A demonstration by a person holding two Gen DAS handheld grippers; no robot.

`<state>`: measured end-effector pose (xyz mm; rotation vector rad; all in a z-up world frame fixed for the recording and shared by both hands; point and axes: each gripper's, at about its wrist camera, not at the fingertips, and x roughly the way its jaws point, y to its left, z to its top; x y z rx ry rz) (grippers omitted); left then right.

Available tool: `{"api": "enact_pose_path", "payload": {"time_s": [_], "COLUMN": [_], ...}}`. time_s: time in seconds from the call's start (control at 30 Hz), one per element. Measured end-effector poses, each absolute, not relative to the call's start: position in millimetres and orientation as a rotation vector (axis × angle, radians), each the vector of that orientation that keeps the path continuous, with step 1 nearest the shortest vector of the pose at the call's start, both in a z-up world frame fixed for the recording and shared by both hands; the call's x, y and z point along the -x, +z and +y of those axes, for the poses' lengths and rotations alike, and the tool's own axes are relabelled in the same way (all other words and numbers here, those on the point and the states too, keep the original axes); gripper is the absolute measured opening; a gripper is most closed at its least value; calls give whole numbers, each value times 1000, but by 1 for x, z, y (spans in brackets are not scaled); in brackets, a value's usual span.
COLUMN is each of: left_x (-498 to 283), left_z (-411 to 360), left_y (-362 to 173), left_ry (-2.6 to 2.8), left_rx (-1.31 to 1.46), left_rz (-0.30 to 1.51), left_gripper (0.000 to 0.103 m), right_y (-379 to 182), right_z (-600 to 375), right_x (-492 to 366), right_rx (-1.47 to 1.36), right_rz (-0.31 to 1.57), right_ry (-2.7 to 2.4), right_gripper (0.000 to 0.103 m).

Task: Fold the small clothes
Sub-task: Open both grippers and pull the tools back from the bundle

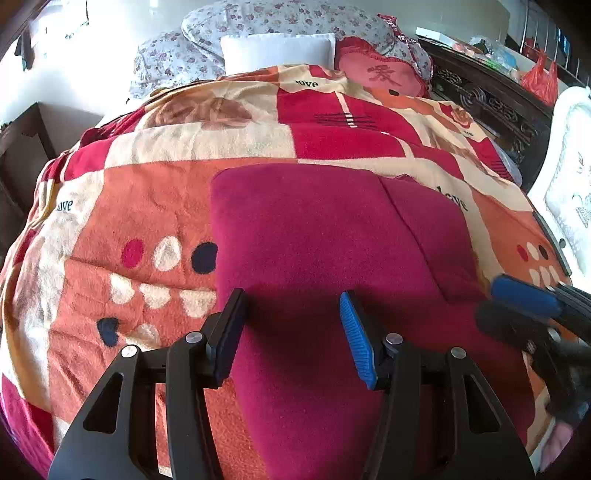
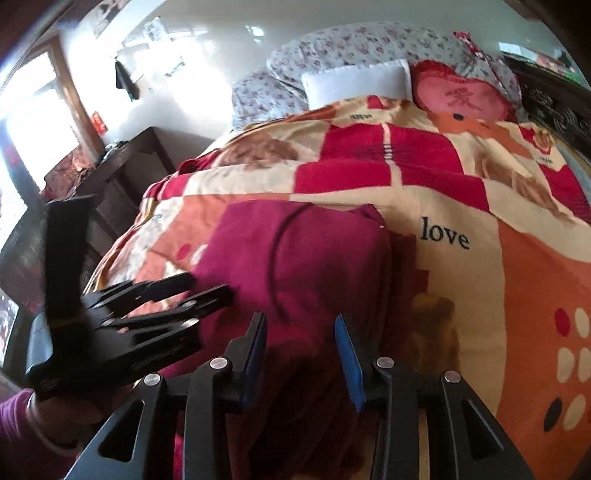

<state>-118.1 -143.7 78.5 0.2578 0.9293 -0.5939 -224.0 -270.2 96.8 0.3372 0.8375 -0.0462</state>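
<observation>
A dark magenta fleece garment (image 1: 317,236) lies folded into a rough rectangle on the patterned bedspread (image 1: 147,206). My left gripper (image 1: 291,306) is open just above its near part, with nothing between the fingers. My right gripper (image 2: 300,328) is open over the garment's (image 2: 295,251) right near side and is also empty. The right gripper shows at the right edge of the left wrist view (image 1: 524,299). The left gripper shows at the left of the right wrist view (image 2: 199,290), over the garment's left edge.
The bedspread (image 2: 517,277) is red, orange and cream with "love" printed on it. A white pillow (image 1: 277,51), a pink heart cushion (image 1: 380,74) and floral bedding (image 1: 280,22) lie at the far end. Dark wooden furniture (image 2: 122,173) stands left of the bed, a carved headboard (image 1: 491,103) on the right.
</observation>
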Motion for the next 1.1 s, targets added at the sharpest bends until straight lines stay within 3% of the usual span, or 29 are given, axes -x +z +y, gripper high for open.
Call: {"api": "enact_pose_path", "payload": {"time_s": [0.27,0.5,0.87,1.0,1.1], "left_x": [125,134,152,156,160], "left_z": [-140,-120,-98,-89,-85], "left_y": [82,96,118,124,129], "left_ry": [-586,-549,-538,-539,-536], "left_rx": [-254,-218,-197,-165,-154], "left_rz": [924,907,866,853,843], "left_gripper": [52,52,52,72,73], "right_y": [61,88,114,116,118], "right_z": [-259,-257,-243,-241,-238], "right_x": [231,245,251,251,252], "right_rx": [-283,-316,-311,-327,-326], "right_rz": [901,852,799,799,796], "right_ry": [-115,-128,-182,-181,-174], "right_gripper": [37,47,49,50,51]}}
